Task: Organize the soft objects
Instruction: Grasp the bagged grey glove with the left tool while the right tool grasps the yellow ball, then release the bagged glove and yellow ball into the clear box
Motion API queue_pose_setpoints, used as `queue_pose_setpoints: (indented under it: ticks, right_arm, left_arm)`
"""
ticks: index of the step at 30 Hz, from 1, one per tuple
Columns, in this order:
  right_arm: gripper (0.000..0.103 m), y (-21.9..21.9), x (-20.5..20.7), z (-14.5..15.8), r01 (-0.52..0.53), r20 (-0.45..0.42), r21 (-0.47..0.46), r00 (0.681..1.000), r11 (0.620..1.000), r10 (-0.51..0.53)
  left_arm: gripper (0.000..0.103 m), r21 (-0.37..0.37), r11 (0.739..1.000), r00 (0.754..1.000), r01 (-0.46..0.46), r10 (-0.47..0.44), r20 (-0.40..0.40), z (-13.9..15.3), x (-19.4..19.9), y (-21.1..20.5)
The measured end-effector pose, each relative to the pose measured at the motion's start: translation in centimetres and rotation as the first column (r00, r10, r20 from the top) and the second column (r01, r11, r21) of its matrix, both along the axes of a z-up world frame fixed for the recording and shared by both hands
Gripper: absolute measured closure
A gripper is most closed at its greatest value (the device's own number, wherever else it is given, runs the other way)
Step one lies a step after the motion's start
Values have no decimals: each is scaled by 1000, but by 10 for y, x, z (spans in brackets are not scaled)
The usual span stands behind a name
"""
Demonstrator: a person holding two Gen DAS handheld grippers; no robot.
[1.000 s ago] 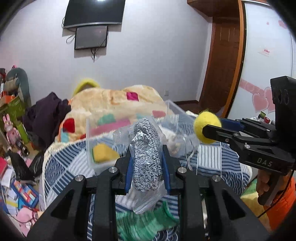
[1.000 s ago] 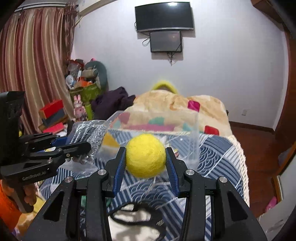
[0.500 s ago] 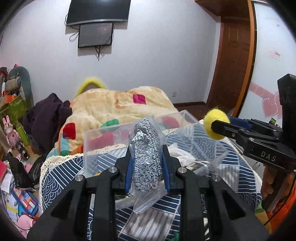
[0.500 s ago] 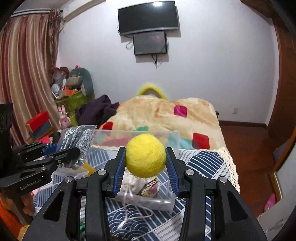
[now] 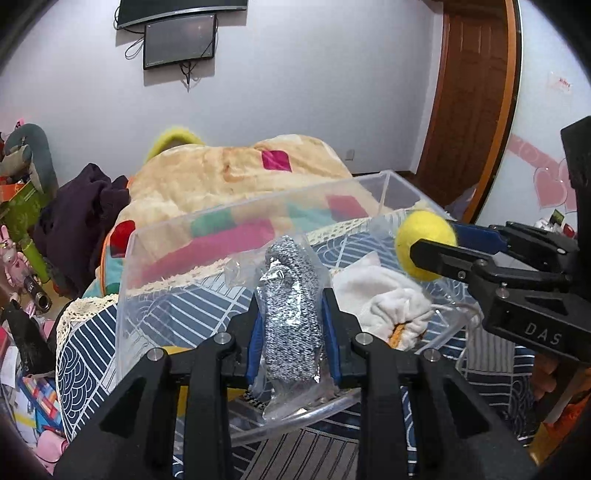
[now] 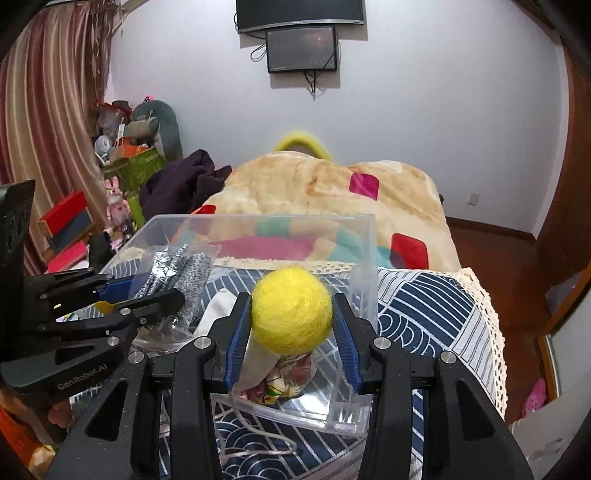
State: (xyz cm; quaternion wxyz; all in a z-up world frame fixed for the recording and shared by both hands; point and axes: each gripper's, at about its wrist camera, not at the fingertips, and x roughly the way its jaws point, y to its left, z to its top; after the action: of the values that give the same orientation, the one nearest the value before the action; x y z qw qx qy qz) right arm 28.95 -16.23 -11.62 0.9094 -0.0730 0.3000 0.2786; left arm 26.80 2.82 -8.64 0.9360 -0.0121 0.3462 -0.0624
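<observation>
A bed with a blue-and-white patterned cover [image 6: 424,295] fills a cluttered room with white walls, two dark screens [image 6: 301,27] and a striped curtain [image 6: 40,122]. One clear plastic box [image 5: 258,206] sits on it, holding one white pouch [image 5: 384,295]. Over the box, the left gripper [image 5: 291,325] clamps one bagged grey knit [image 5: 291,295], and the right gripper [image 6: 291,325] squeezes one yellow ball [image 6: 291,310].
</observation>
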Motion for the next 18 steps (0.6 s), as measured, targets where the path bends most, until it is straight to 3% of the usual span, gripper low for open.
queue_pose_setpoints:
  ticks: [3,5,8,9,16,18]
  right_arm:
    - [62,0,1,0,-8,-11,0,1000,1000,8]
    - [59,-1,0,2,-11,-14,-1,1000,1000,11]
    - [43,-4,-6,7,-8,-1,12,1000,1000,8]
    - [39,-5,-7,9,-7,8,18,1000,1000,7]
    - [35,-14,-28,31,-8,75,24,997,1000,6]
    - [29,-15,-36,37,0,101,17,995,1000,-2]
  left_arm:
    - [72,-2,1000,1000,-2,2,-6,-2,-1,0]
    - [62,-8,1000,1000,-4,4,-6,-1,-4,1]
    - [51,-8,1000,1000,-10,10,10,4,-10,2]
    - [51,-7,1000,1000,-9,9,18,7,-14,2]
    - [41,-36,999,998,-3,6,70,33,-40,5]
    - [41,-36,999,995,-1,4,96,43,-52,5]
